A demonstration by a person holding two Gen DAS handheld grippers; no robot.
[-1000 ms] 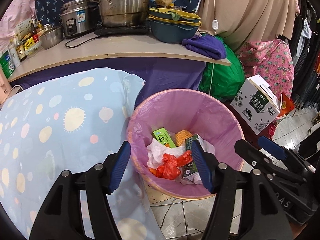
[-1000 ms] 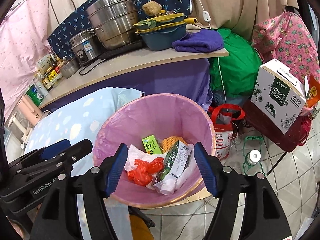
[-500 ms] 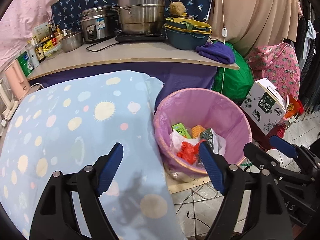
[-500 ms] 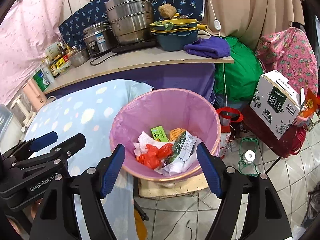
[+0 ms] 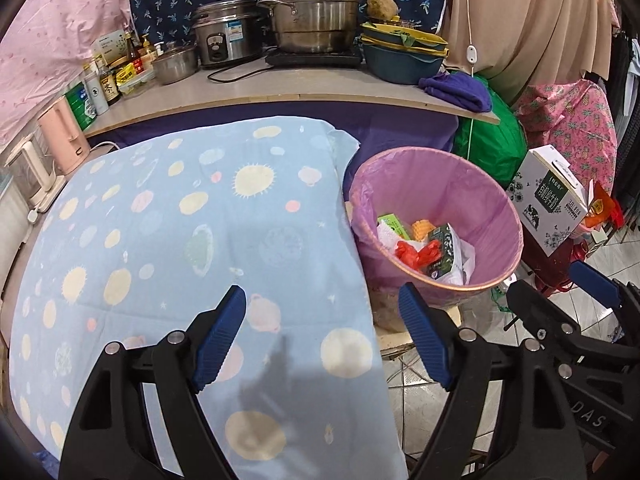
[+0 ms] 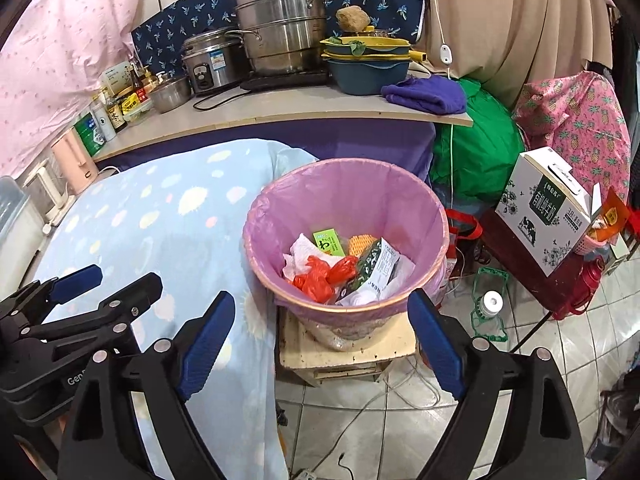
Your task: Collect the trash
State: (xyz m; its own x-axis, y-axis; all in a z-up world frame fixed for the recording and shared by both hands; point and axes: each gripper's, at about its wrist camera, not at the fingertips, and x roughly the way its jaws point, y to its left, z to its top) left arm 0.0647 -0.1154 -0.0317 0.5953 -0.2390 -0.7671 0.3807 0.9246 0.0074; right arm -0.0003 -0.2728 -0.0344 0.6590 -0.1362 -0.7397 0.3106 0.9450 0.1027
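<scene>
A bin lined with a pink bag [image 5: 472, 184] [image 6: 352, 184] stands on a low wooden stand beside the table. Inside lie a red plastic bag [image 5: 416, 254] [image 6: 320, 278], a green-and-white wrapper [image 5: 444, 252] [image 6: 376, 266], a small green carton [image 6: 329, 242], white tissue and an orange piece. My left gripper [image 5: 324, 336] hovers open over the blue spotted tablecloth [image 5: 180, 220] at its right edge, nothing between its fingers. My right gripper [image 6: 320, 342] is above the floor in front of the bin, its jaws opening wide with nothing between them.
A counter [image 6: 280, 108] behind holds steel pots, a rice cooker, basins, bottles and a purple towel [image 6: 428, 94]. Right of the bin are a green bag [image 6: 476, 164], a white milk carton box [image 6: 548, 216], a red flask and cables on the tiled floor [image 6: 360, 420].
Both grippers have pulled back from over the bin, which now looks smaller and farther. Both jaws spread wider. The left view has swung toward the tablecloth.
</scene>
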